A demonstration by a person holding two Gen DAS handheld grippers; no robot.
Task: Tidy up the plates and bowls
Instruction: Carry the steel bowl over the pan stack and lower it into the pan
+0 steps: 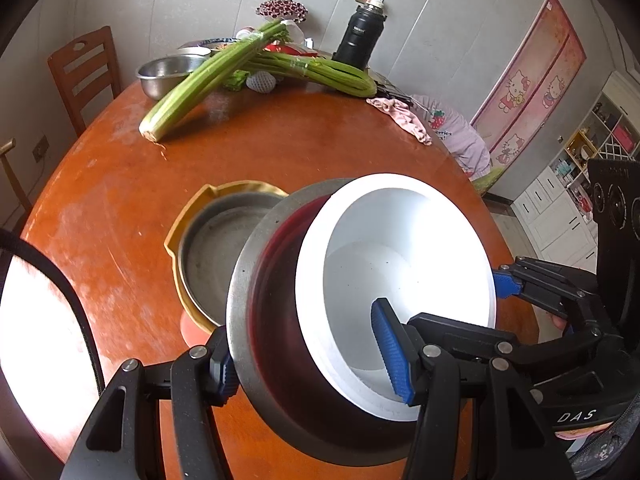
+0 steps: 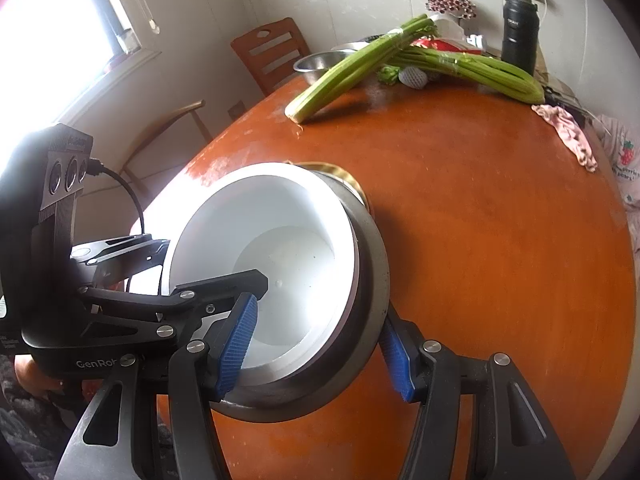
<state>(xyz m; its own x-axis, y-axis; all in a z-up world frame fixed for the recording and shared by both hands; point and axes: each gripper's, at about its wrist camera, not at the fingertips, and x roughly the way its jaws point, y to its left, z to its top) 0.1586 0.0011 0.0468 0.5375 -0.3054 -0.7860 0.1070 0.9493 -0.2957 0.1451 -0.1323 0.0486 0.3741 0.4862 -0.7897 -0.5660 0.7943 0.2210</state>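
In the left wrist view the left gripper fills the bottom of the frame, its blue-padded fingers clamped across the near side of a tilted steel bowl: one finger is outside the steel rim at lower centre-left, the other reaches inside the white bowl nested in it. The two bowls sit together at centre and lower right of the frame, mouths turned toward the upper right, raised off the round orange table. Just behind them, at centre-left, a gold-rimmed plate lies flat on the table with a grey steel dish inside it. The right gripper enters from the right edge, one blue tip outside the white rim.

In the right wrist view the right gripper occupies the bottom, closed on the same stack: its left finger lies inside the white bowl, its right finger against the outer wall of the steel bowl. The left gripper comes in from the left edge at the white rim; its fingertips are hidden there.

At the top of both views, on the far side of the table, lie two celery bunches, a steel mixing bowl, a black flask and, toward the right, a pink cloth. A wooden chair stands at upper left
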